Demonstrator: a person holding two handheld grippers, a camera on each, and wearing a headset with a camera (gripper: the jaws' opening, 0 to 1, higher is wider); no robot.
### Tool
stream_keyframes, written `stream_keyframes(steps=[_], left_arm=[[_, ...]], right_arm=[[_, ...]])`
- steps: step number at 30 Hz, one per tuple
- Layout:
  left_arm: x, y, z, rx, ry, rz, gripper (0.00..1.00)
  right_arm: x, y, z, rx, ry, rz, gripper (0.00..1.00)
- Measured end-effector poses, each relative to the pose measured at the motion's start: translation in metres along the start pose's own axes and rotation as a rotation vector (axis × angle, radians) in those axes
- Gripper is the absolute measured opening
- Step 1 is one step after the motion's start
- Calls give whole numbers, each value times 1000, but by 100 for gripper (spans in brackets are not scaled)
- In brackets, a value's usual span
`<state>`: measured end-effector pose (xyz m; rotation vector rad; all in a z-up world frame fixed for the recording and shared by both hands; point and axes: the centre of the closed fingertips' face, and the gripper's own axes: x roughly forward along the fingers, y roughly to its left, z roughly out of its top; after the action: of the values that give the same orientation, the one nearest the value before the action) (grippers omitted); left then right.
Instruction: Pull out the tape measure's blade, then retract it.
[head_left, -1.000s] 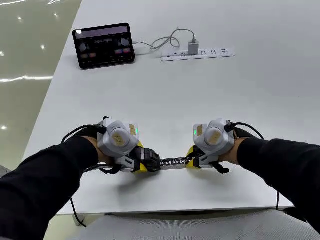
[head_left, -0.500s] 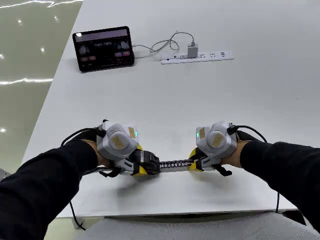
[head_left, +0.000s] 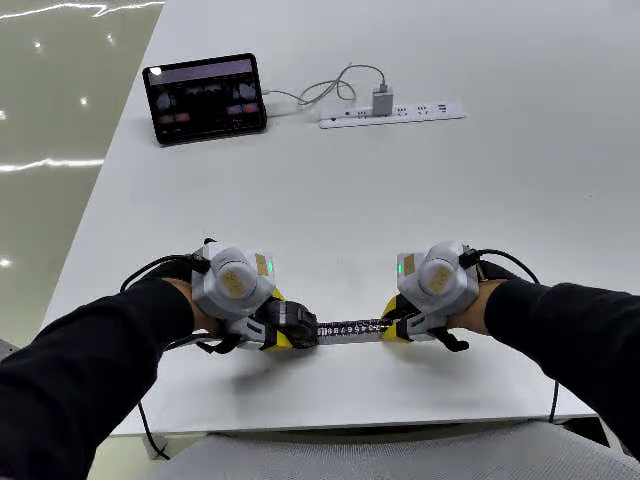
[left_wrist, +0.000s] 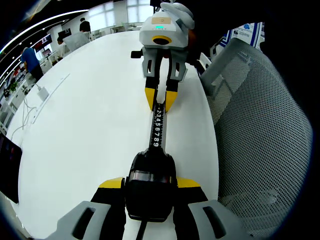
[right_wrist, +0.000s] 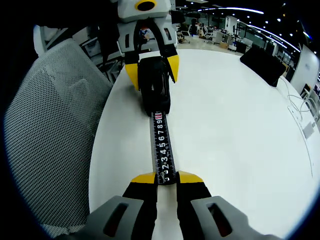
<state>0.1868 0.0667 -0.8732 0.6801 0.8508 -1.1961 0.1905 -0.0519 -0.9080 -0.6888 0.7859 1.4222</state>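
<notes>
My left gripper (head_left: 284, 331), yellow-tipped, grips the black plastic tape measure case (left_wrist: 150, 186) by its sides at the near edge of the white table (head_left: 400, 200). A short run of numbered metal blade (right_wrist: 161, 144) lies flat from the case to my right gripper (head_left: 389, 323), whose jaws are pinched nearly together on the blade's tip. The end hook is hidden between them. Farther back sit a dark rectangular tablet (head_left: 205, 97), its screen too small to read, and a white power strip (head_left: 395, 112).
</notes>
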Motion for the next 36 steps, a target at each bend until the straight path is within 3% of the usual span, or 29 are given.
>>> stream_keyframes(steps=[17, 36], left_arm=[[0, 0, 1, 5, -1, 7, 32], [0, 0, 1, 4, -8, 12, 32]], right_arm=[[-6, 0, -6, 6, 0, -4, 9], [-18, -1, -23, 33, -7, -25, 9]])
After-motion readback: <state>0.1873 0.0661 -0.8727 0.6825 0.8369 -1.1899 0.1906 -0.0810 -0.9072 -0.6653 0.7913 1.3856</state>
